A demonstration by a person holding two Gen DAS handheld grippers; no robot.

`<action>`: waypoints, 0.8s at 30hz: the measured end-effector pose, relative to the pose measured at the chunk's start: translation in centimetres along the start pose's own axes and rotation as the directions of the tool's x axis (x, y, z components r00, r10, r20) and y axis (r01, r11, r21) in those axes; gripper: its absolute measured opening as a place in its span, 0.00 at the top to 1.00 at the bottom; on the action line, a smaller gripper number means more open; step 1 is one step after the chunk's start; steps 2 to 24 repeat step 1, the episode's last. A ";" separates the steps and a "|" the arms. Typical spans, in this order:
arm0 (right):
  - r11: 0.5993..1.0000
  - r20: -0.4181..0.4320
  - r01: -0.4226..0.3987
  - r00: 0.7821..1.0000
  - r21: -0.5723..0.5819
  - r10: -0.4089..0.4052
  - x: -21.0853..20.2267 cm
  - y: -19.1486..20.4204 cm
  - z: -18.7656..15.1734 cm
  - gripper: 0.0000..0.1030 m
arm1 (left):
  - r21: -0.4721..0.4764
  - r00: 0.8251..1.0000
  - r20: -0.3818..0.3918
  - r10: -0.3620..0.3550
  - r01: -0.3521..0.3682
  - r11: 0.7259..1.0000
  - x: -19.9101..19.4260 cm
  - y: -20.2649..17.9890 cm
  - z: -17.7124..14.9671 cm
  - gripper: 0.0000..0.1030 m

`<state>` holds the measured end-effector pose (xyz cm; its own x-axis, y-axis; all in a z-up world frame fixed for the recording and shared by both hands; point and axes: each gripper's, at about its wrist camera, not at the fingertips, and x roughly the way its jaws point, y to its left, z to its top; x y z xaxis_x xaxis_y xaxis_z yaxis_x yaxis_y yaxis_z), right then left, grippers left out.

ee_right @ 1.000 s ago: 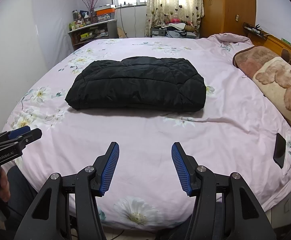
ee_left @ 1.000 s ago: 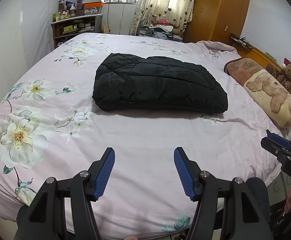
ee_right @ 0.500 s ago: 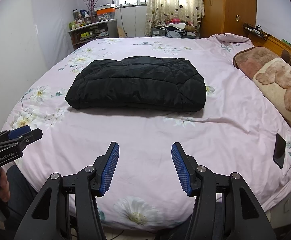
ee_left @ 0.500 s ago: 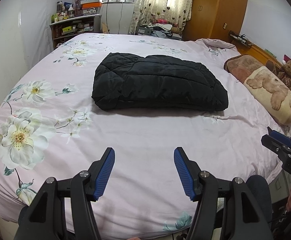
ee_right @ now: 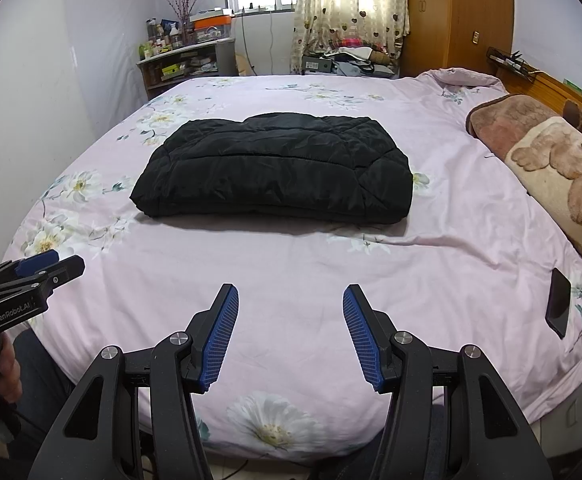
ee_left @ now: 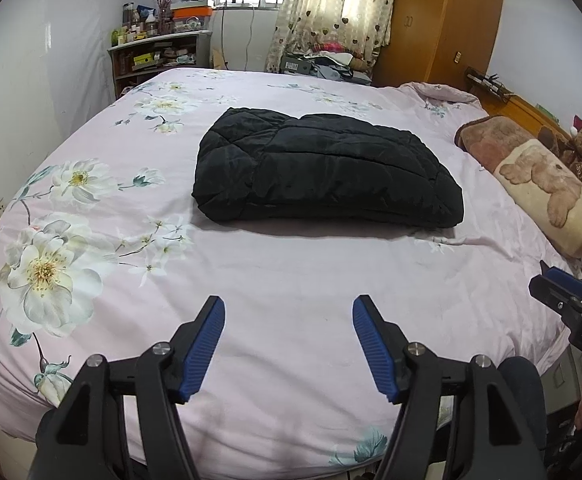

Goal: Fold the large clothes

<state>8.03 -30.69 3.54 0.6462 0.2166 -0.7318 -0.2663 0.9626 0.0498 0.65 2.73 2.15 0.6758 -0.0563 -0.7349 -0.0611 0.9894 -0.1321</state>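
A black quilted jacket (ee_left: 323, 172) lies folded into a thick rectangle in the middle of the pink floral bed (ee_left: 291, 280); the right wrist view shows the jacket (ee_right: 275, 168) too. My left gripper (ee_left: 289, 308) hovers over the near edge of the bed, well short of the jacket; its jaws are opening and nothing is between them. Beside it, my right gripper (ee_right: 291, 296) is held open over the same near edge, also empty. Each gripper shows at the edge of the other's view: the right gripper (ee_left: 559, 292), and the left gripper (ee_right: 47, 268) held by a hand (ee_right: 5, 368).
A brown bear-print pillow (ee_right: 555, 160) and plush toys lie along the right side by the wooden headboard. A dark phone (ee_right: 558, 302) rests on the bed at the right. Shelves (ee_left: 155, 56), a curtain and a wooden wardrobe (ee_left: 443, 20) stand beyond the bed.
The left gripper's jaws have spread slightly wider. Both hands stay in place and the jacket has not moved.
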 end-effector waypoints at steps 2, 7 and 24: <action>1.000 0.000 0.001 1.000 -0.001 -0.001 0.0 0.0 0.0 0.46 | -0.001 1.000 0.000 -0.001 0.001 1.000 0.0 0.0 0.0 0.33; 1.000 0.000 0.001 1.000 -0.001 -0.001 0.0 0.0 0.0 0.46 | -0.001 1.000 0.000 -0.001 0.001 1.000 0.0 0.0 0.0 0.33; 1.000 0.000 0.001 1.000 -0.001 -0.001 0.0 0.0 0.0 0.46 | -0.001 1.000 0.000 -0.001 0.001 1.000 0.0 0.0 0.0 0.33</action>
